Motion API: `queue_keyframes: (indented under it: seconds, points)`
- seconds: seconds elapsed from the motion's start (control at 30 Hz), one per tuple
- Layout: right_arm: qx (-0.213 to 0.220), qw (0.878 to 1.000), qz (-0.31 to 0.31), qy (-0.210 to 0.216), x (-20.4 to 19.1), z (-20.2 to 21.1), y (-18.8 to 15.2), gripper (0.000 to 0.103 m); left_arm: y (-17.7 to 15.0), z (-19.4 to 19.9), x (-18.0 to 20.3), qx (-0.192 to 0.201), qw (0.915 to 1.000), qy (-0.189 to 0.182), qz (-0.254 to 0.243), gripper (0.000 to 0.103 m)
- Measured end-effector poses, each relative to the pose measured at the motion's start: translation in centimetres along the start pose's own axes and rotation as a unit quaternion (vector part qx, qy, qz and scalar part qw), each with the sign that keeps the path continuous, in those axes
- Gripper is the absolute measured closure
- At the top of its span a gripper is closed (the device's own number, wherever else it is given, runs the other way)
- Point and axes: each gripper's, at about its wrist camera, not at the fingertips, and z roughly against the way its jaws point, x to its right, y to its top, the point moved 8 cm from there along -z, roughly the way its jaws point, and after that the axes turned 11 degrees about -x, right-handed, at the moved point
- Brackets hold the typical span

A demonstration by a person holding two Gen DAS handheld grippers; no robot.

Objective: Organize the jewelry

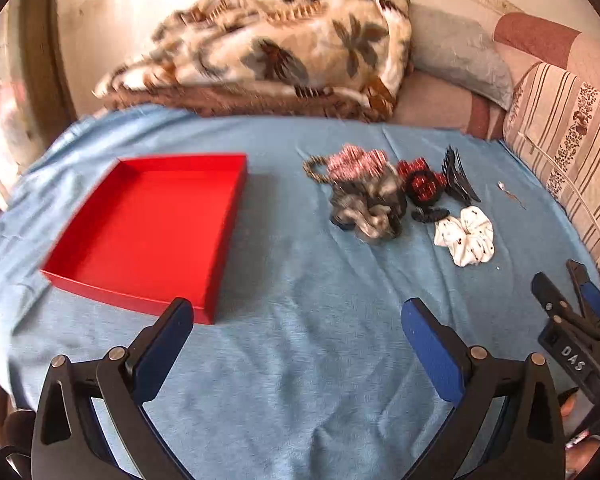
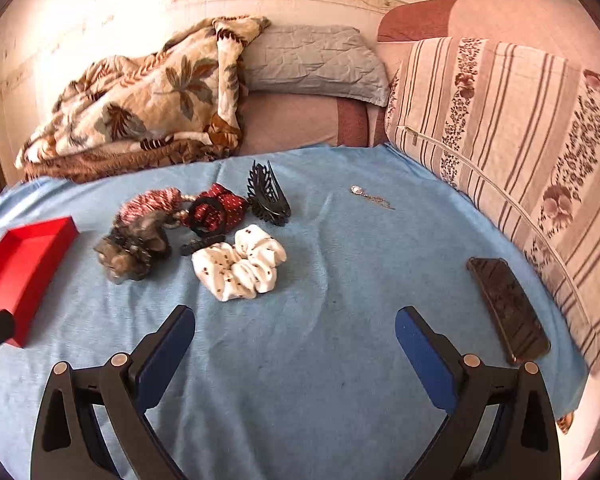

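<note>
Hovering over blue sheet (image 2: 320, 380): L gripper (image 1: 298, 320) and R gripper (image 2: 296, 326), both w/ fingers spread wide, nothing between them.

Near:
- Red tray (image 1: 148, 232), open-top, just ahead-left of L gripper; near corner close to its left finger.
- R gripper also seen from L cam at far right (image 1: 572, 312).
- Phone (image 2: 508, 308), dark, face up, right of R gripper by sheet edge.

Mid:
- White scrunchie (image 2: 240, 262), dotted, ahead-left of R gripper; nearest item of the pile.
- Grey scrunchie (image 2: 130, 250), left of white one, between it and tray.
- Small black clip (image 2: 200, 242), touching white scrunchie's far edge.

Far:
- Red scrunchie (image 2: 220, 208) w/ black ring on top.
- Pink striped scrunchie (image 2: 152, 202), bead strand (image 1: 314, 170) beside it.
- Black claw clip (image 2: 268, 196), right end of pile.
- Pendant on chain (image 2: 370, 196), apart from pile, ahead of R gripper.

Beyond sheet: floral blanket (image 2: 140, 100), grey pillow (image 2: 312, 60), striped cushion (image 2: 520, 128) at right.
</note>
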Motion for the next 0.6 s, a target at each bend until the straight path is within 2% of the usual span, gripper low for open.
queue_keyframes:
  seconds: [0.23, 0.27, 0.3, 0.43, 0.6]
  points:
    - [0.066, 0.997, 0.013, -0.028, -0.9, 4.6, 1.1, 0.001, -0.7, 4.5, -1.3, 0.076, 0.9965, 0.032, 0.017, 0.0]
    - [0.077, 0.996, 0.02, -0.034, -1.1, 5.3, 1.3, 0.001, 0.8, 5.0, -1.8, 0.074, 0.9965, 0.034, 0.019, 0.0]
    - [0.08, 0.996, 0.025, -0.036, -1.0, 5.6, 1.5, 0.001, 0.8, 5.3, -2.0, 0.078, 0.9959, 0.04, 0.02, 0.0]
    - [0.076, 0.996, 0.033, -0.028, -1.6, 6.1, 1.4, 0.001, 0.8, 6.8, -3.1, 0.095, 0.9936, 0.058, 0.016, 0.0]
    - [0.066, 0.998, 0.023, -0.008, -2.6, 6.5, 1.1, 0.001, 0.7, 7.9, -4.1, 0.095, 0.9941, 0.043, 0.028, 0.0]
